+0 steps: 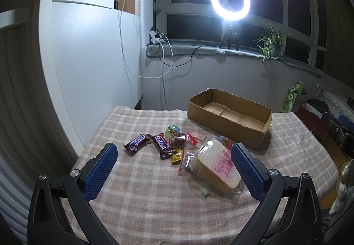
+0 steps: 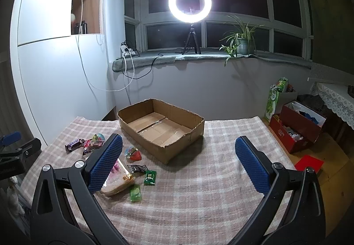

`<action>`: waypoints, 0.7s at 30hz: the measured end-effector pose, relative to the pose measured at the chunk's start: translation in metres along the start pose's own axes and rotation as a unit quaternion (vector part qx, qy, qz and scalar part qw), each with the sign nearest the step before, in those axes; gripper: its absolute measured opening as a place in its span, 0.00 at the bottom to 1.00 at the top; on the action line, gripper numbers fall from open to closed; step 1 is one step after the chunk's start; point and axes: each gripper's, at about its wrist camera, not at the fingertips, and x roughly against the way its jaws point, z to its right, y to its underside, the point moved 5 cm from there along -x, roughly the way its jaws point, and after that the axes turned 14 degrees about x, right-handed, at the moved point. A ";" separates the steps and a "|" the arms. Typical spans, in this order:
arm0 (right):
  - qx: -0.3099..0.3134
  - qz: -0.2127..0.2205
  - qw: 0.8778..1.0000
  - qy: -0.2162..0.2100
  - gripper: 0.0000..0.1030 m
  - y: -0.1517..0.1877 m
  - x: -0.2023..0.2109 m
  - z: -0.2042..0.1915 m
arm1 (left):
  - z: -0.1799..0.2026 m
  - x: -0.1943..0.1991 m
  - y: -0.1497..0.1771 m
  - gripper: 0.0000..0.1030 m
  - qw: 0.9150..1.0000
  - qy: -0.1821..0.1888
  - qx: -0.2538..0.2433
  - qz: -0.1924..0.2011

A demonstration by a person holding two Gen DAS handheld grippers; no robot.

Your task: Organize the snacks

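Both tools hang above the pink-and-cream plaid cloth (image 2: 199,189) that covers the table, neither carrying anything. The left gripper (image 1: 174,154) has its blue textured pads spread wide, framing the pile of snacks below; the right gripper (image 2: 178,147) is likewise spread wide, over bare cloth near the shallow open brown cardboard box (image 2: 161,127), which lies empty with its taped floor flaps showing. Judging by the task, that box is the destination, set at the far side of the table so each item can be lifted and dropped in. The snacks lie loose in a cluster at the near left: two brown Snickers bars (image 1: 138,142) with the white-and-blue "SNICKERS" lettering readable, angled toward each other and nearly touching; a clear bag of sliced white bread (image 1: 215,164) printed with pink characters I cannot read, lying tilted just inside the left tool's right pad; a small yellow sachet (image 1: 176,157); a red wrapped sweet (image 1: 194,137); a round clear capsule with coloured contents (image 1: 173,131); and two green packets (image 2: 150,177) beside the bread, print too small to make out. Nothing has gone into the box yet, so the job reads as at its start (the bread looks the bulkiest, softest pick). On the sill a white ring light on a black tripod (image 2: 190,2) glares at the table, a potted green spider plant (image 2: 242,42) to its right.
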 end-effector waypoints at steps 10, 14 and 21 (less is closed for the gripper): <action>-0.011 -0.016 0.999 -0.026 1.00 -0.001 -0.015 0.007 | 0.007 -0.008 -0.006 0.98 1.000 0.003 -0.003 -0.005; -0.022 -0.026 0.997 -0.070 1.00 0.004 -0.025 0.003 | 0.009 -0.016 -0.003 0.96 1.000 0.008 -0.004 -0.019; -0.038 -0.062 0.982 -0.174 1.00 0.018 -0.052 -0.018 | 0.003 -0.034 0.009 0.90 0.997 0.029 0.022 -0.062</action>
